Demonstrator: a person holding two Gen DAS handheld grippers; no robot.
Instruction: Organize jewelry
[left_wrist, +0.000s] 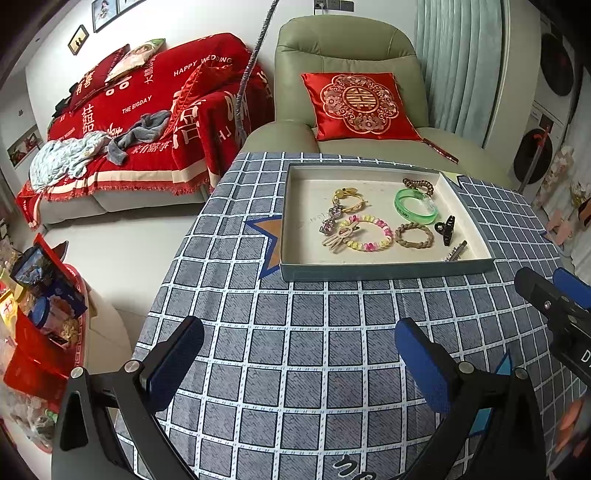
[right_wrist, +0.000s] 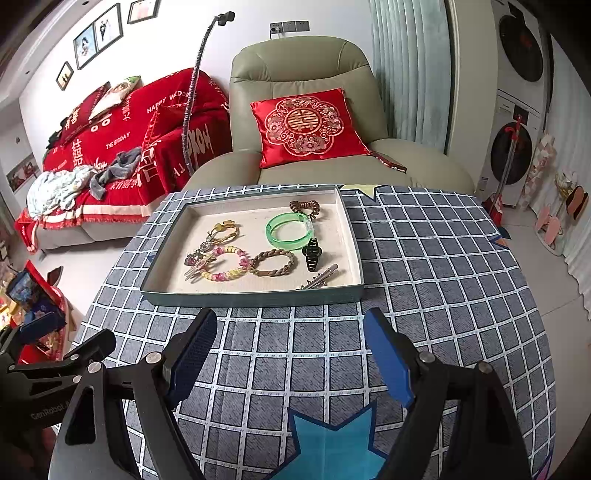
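On the checked tablecloth (right_wrist: 424, 258), the shallow tray (right_wrist: 255, 297) holds all the jewelry, and both grippers wait in front of it, well apart from its near wall. The left gripper (left_wrist: 299, 358) has its jaws wide apart with nothing between them, and the right gripper (right_wrist: 290, 356) is the same, spread wide and empty.

Inside the tray, the green bangle (right_wrist: 290, 230) lies near the far right; it looks stiff and smooth, so it may slip, and a grip across its rim seems best. The braided bracelet (right_wrist: 274, 263) looks soft and light, easy to pinch anywhere on its cord. The beaded bracelet (right_wrist: 227, 264) is probably elastic and will sag when lifted. The black claw clip (right_wrist: 312, 253) is hard and can be taken by its body. The metal hair clip (right_wrist: 318, 278) lies flat near the front wall, thin and hard to take. The gold chain pieces (right_wrist: 221, 230) seem tangled, but this is not clear.
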